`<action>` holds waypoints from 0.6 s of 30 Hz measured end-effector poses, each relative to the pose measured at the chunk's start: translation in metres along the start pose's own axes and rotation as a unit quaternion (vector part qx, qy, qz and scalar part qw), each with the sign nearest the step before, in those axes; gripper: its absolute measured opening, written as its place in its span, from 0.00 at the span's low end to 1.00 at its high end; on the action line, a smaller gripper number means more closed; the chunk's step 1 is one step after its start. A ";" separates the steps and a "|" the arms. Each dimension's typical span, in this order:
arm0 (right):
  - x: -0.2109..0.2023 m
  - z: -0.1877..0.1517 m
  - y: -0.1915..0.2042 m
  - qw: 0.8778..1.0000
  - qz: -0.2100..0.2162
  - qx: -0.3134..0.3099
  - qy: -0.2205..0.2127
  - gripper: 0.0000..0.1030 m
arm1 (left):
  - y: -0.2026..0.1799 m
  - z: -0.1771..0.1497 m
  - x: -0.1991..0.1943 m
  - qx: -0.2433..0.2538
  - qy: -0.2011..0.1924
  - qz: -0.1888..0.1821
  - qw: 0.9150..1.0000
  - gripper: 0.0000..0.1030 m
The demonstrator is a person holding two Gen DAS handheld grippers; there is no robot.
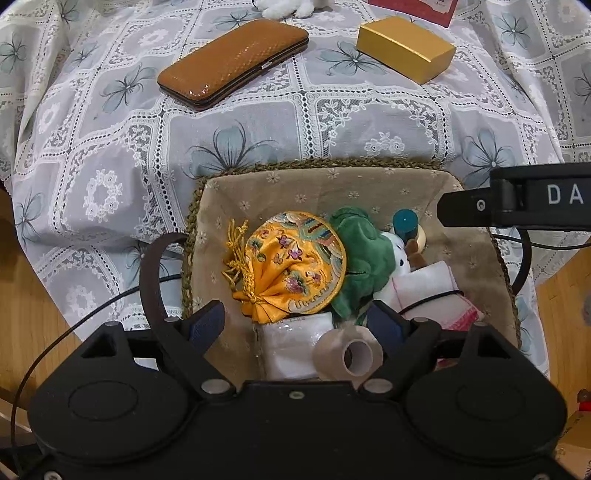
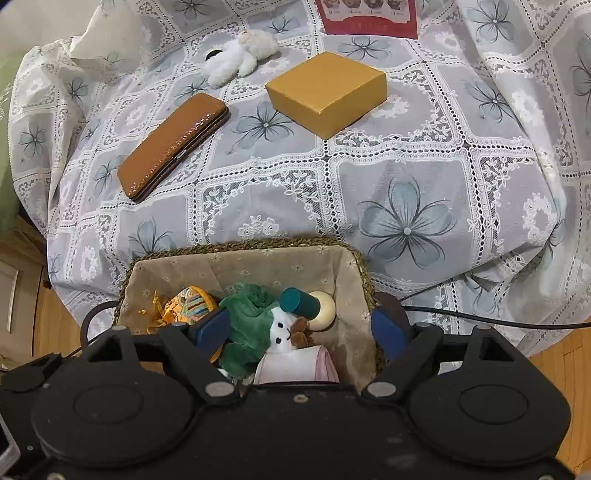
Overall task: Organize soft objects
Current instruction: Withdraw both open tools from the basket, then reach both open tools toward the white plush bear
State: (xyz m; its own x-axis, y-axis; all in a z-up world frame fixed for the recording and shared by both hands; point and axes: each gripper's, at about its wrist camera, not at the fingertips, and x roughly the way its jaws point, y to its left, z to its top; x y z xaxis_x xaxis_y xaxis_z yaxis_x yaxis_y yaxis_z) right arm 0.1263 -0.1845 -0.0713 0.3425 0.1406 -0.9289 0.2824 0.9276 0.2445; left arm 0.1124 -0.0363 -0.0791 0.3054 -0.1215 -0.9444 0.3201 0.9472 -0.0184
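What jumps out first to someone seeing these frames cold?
The lined wicker basket at the table's near edge, crammed with an embroidered yellow pouch and a green plush. Both open grippers, left and right, hover over it. Further back lie a brown case, gold box and white plush toy.

1 basket (image 1: 280, 186), 1 gold box (image 2: 327, 92), 1 brown case (image 2: 173, 146), 1 white plush (image 2: 240, 57), 1 red card (image 2: 369, 18)

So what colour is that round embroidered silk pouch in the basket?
Golden yellow, embroidered with small flowers and multicoloured bands, with a gold tassel cord. The round silk pouch shows best in the left wrist view.
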 end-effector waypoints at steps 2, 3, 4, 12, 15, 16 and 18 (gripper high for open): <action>0.002 0.003 -0.002 1.000 0.000 0.003 0.001 0.81 | 0.002 0.003 -0.001 0.003 -0.004 0.003 1.000 0.78; 0.002 0.005 -0.003 1.000 0.000 0.003 0.001 0.81 | 0.002 0.005 -0.002 0.004 -0.006 0.005 1.000 0.78; 0.003 0.007 -0.003 1.000 -0.001 0.003 -0.001 0.81 | 0.004 0.007 -0.002 0.005 -0.008 0.006 1.000 0.78; -0.001 0.043 0.000 0.999 -0.011 -0.016 -0.031 0.81 | 0.019 0.043 -0.008 0.015 -0.042 0.023 0.999 0.79; -0.003 0.063 0.003 0.999 -0.009 -0.024 -0.046 0.81 | 0.024 0.061 -0.013 0.014 -0.062 0.029 0.998 0.79; -0.004 0.069 0.005 0.998 -0.008 -0.027 -0.052 0.81 | 0.026 0.067 -0.015 0.014 -0.069 0.024 0.997 0.79; -0.006 0.083 0.010 0.997 -0.006 -0.034 -0.064 0.81 | 0.029 0.082 -0.018 0.010 -0.082 0.020 0.996 0.79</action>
State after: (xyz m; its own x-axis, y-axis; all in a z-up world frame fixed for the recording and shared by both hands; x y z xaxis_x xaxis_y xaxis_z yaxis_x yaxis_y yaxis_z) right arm 0.2019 -0.2047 -0.0403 0.4530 0.0873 -0.8872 0.2272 0.9510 0.2095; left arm 0.1895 -0.0312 -0.0357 0.4600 -0.1329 -0.8779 0.3227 0.9462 0.0258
